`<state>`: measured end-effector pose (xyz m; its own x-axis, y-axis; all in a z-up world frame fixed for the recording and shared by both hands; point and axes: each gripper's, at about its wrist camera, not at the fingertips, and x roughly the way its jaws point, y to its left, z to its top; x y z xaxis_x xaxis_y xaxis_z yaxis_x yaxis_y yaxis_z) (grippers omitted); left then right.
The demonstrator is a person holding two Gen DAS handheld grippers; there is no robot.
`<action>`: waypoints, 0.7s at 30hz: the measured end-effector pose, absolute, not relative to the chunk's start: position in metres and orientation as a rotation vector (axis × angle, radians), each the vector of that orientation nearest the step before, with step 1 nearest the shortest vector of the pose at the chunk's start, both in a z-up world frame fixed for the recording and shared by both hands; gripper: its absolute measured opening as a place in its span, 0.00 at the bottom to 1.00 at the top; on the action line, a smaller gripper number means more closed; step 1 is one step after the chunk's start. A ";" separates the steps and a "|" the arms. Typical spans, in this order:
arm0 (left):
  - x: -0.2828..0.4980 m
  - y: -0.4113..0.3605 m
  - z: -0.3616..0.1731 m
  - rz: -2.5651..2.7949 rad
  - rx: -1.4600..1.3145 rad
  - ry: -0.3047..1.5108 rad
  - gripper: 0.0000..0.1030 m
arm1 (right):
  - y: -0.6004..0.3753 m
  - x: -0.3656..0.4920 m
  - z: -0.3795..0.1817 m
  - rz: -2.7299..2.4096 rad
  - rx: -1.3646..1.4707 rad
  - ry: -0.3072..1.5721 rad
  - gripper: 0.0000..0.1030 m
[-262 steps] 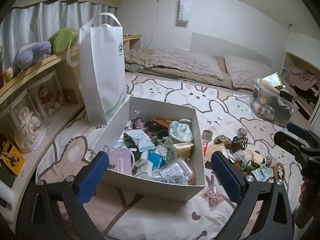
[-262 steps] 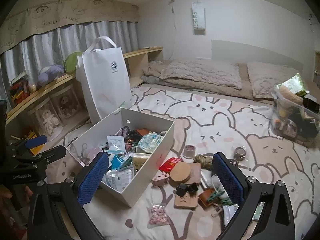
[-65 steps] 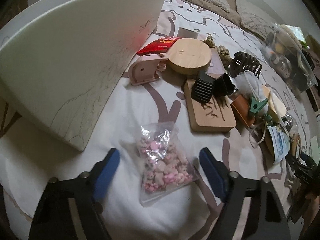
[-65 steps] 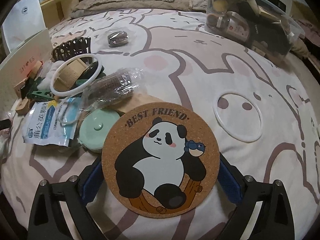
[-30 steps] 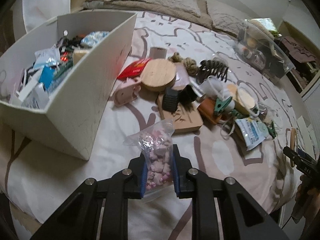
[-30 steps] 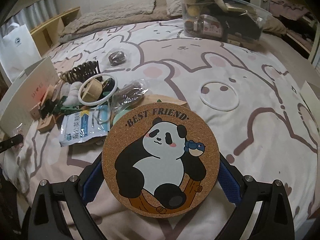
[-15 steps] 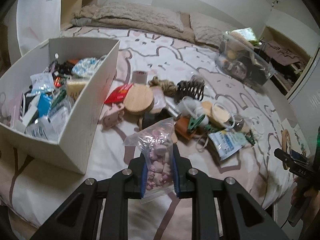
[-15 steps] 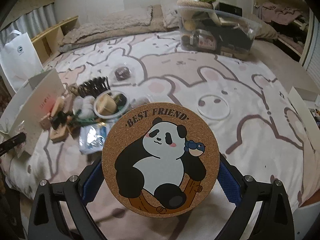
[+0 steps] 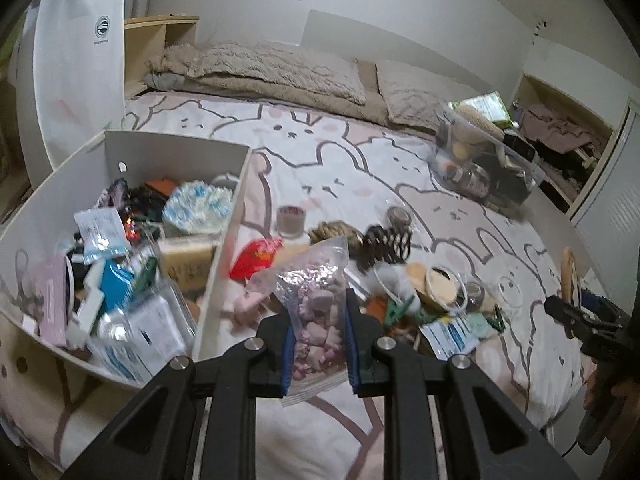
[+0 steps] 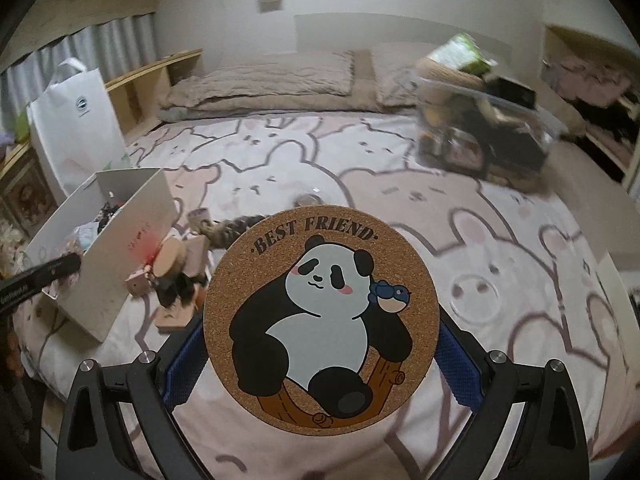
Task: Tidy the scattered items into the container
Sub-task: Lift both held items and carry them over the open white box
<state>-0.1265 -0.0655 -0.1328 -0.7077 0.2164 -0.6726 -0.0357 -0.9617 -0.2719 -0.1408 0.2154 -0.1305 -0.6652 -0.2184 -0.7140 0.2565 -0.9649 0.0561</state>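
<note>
My left gripper (image 9: 317, 344) is shut on a clear bag of pink candies (image 9: 316, 304) and holds it above the bed, just right of the white box (image 9: 224, 216), which is full of small items. My right gripper (image 10: 320, 344) is shut on a round cork coaster with a panda (image 10: 320, 320), held up off the bed; the coaster also shows edge-on at the far right of the left wrist view (image 9: 568, 276). The box shows in the right wrist view (image 10: 132, 240) at the left. Scattered items (image 9: 400, 264) lie right of the box.
A white paper bag (image 9: 76, 72) stands behind the box. A clear plastic bin (image 9: 488, 168) full of things sits at the back right of the bed. Pillows (image 9: 272, 68) lie at the head. A wooden shelf (image 10: 148, 84) runs along the left.
Both grippers have risen and pulled back with their loads. The left one with the candy bag has swung left toward the box. The right one with the coaster has turned toward the box.
</note>
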 end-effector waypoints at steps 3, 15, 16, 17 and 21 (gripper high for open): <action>-0.138 -0.077 -0.129 2.780 -1.126 -0.370 0.20 | 0.198 -0.152 -0.125 -2.627 1.099 0.095 0.96; -0.190 -0.129 -0.102 2.817 -1.174 -0.432 0.20 | 0.126 -0.208 -0.085 -2.501 1.050 0.122 0.96; -0.194 -0.133 -0.100 2.819 -1.179 -0.439 0.20 | 0.120 -0.214 -0.080 -2.488 1.047 0.124 0.96; -0.199 -0.138 -0.096 2.819 -1.183 -0.447 0.20 | 0.114 -0.218 -0.076 -2.479 1.044 0.125 0.96; -0.215 -0.157 -0.080 2.830 -1.184 -0.468 0.20 | 0.091 -0.237 -0.059 -2.439 1.011 0.128 0.96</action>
<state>-0.2148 -0.1571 -0.0796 -0.7084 0.1502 -0.6897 0.0796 -0.9539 -0.2895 -0.2367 0.0912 -0.0590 -0.6034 -0.4062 -0.6862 0.4761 -0.8739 0.0987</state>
